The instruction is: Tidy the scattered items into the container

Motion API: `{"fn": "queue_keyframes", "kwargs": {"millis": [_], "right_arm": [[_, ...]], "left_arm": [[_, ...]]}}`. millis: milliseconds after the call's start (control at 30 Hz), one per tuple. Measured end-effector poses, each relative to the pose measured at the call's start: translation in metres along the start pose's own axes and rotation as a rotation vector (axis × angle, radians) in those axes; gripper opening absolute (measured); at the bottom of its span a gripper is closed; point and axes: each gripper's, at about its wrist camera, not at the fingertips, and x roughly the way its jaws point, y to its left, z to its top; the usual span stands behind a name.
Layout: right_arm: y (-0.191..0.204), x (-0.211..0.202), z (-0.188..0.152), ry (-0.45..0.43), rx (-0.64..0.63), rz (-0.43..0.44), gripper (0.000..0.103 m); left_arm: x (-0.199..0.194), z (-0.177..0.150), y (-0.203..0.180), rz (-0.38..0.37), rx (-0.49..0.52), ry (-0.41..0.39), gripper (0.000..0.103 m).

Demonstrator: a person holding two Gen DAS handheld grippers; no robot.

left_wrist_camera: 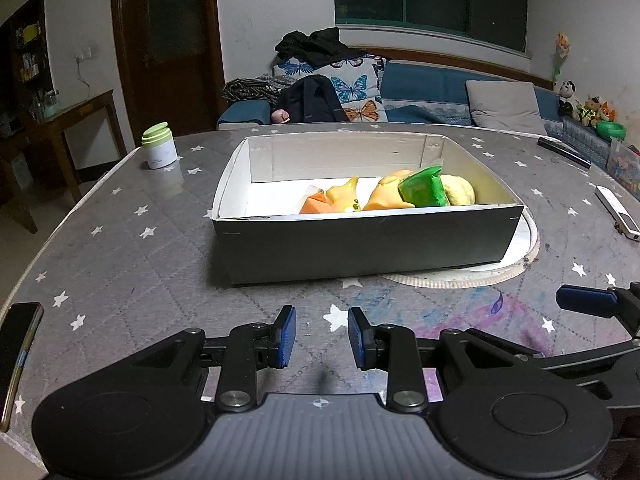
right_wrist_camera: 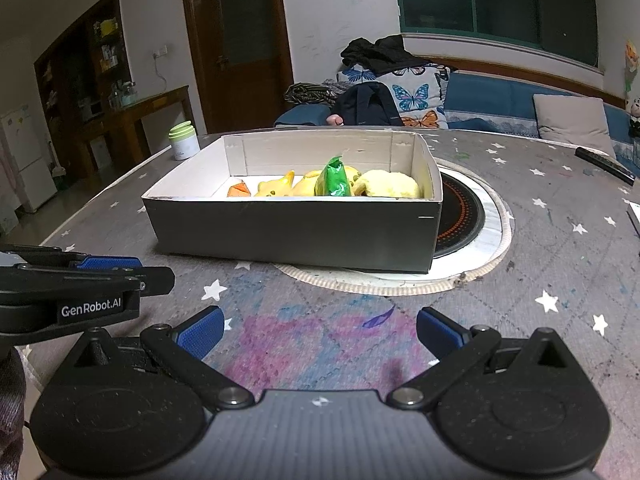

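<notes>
A black cardboard box [left_wrist_camera: 360, 244] with a white inside stands on the grey star-patterned table; it also shows in the right wrist view [right_wrist_camera: 280, 232]. Inside lie yellow duck toys [left_wrist_camera: 344, 200] [right_wrist_camera: 276, 188], an orange piece [left_wrist_camera: 314, 204] [right_wrist_camera: 239, 191], a green packet [left_wrist_camera: 422, 188] [right_wrist_camera: 332, 178] and a pale yellow plush [left_wrist_camera: 460, 190] [right_wrist_camera: 390, 185]. My left gripper [left_wrist_camera: 322, 336] is empty, its jaws a small gap apart, low over the table in front of the box. My right gripper [right_wrist_camera: 320, 330] is wide open and empty, beside the left one.
A white jar with a green lid [left_wrist_camera: 159, 146] stands at the far left. A phone [left_wrist_camera: 16, 356] lies at the left table edge. A white remote [left_wrist_camera: 618, 212] and a black remote [left_wrist_camera: 564, 152] lie at the right. A round hotplate [right_wrist_camera: 464, 216] sits under the box.
</notes>
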Motion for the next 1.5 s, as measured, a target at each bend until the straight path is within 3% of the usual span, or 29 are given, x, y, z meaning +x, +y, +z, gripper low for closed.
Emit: {"fn": "queue_keyframes", "kwargs": {"millis": [900, 1500], "right_arm": [[0.002, 0.005, 0.002, 0.021, -0.005, 0.0, 0.103], [0.002, 0.034, 0.015, 0.061, 0.0, 0.007, 0.103]], "left_arm": [[0.006, 0.003, 0.003, 0.016, 0.008, 0.009, 0.031], [0.029, 0.018, 0.006, 0.023, 0.026, 0.035, 0.031]]}}
